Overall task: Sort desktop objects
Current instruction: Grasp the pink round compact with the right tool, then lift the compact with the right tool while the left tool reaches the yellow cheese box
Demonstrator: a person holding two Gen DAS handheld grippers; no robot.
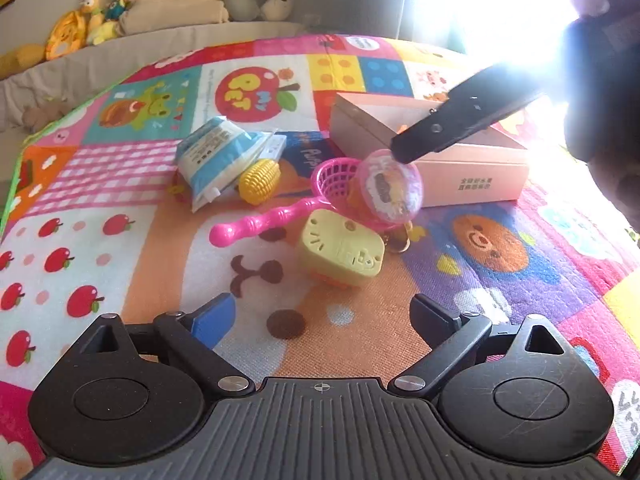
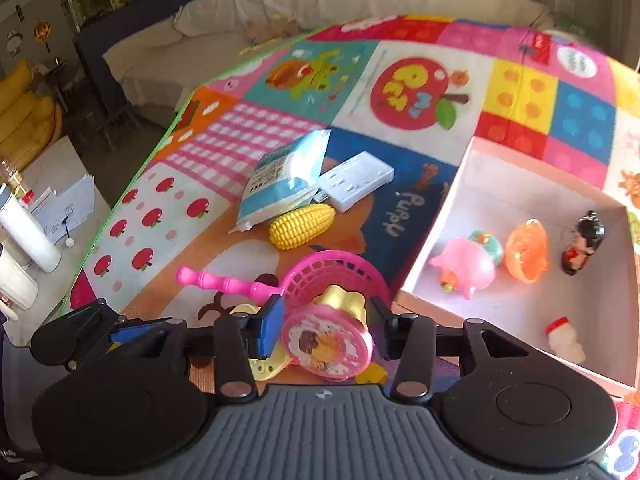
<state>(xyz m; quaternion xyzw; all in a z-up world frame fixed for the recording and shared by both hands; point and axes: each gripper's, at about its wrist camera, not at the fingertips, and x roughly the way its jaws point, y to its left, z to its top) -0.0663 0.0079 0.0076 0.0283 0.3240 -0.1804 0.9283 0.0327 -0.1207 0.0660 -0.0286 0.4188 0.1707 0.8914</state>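
Note:
My right gripper (image 2: 326, 320) is shut on a round pink toy (image 2: 330, 344) with a cartoon face and a yellow top, held just above the mat. In the left wrist view the same pink toy (image 1: 390, 186) hangs at the tip of the right gripper's dark fingers (image 1: 436, 132), in front of the pink box (image 1: 472, 164). My left gripper (image 1: 320, 312) stands open and low over the mat with nothing between its fingers. Ahead of it lie a pale yellow toy (image 1: 340, 250), a pink net scoop (image 1: 316, 188), a yellow corn (image 1: 260, 182) and a blue-white packet (image 1: 214, 160).
The open pink box (image 2: 436, 216) at the right holds a pink pig (image 2: 468, 266), an orange toy (image 2: 526, 250), a small doll (image 2: 582, 246) and a white figure (image 2: 566, 340). A white socket strip (image 2: 356, 184) lies by the packet. The mat's green edge (image 2: 132, 184) drops off at the left.

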